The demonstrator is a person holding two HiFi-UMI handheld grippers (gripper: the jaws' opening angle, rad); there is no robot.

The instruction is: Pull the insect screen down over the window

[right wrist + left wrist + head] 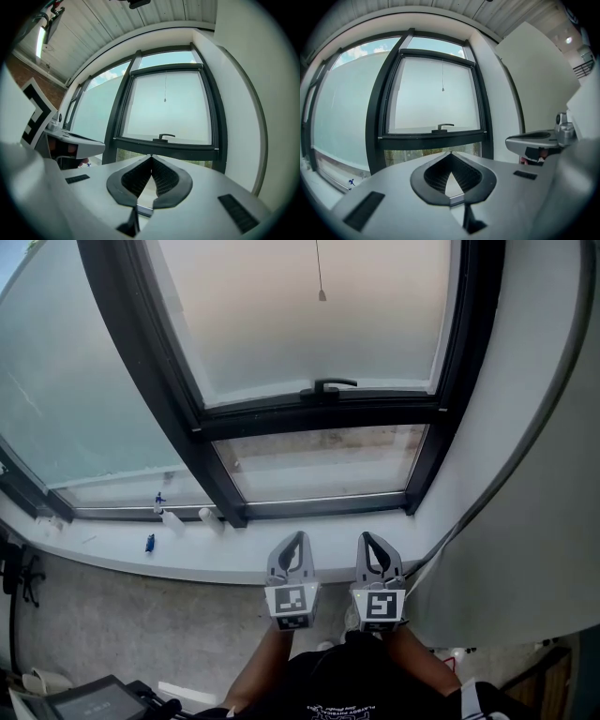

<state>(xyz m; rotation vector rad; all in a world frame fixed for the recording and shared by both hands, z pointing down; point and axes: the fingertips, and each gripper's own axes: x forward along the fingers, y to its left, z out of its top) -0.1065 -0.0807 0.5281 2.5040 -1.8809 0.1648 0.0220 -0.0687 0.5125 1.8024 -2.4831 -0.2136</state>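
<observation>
A: Fingers?
B: Left gripper (pixel 298 538) and right gripper (pixel 367 538) are both sitting clenched, gripping nothing, side by side over the sill (pixel 216 563).
A: Screen?
B: Its pull cord (pixel 322 294) is dangling before the window (pixel 281 324), well above both grippers. Can't make out the screen itself.

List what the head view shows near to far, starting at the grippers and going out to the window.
left gripper and right gripper side by side, both shut and empty → white sill → lower pane → window handle → pull cord
</observation>
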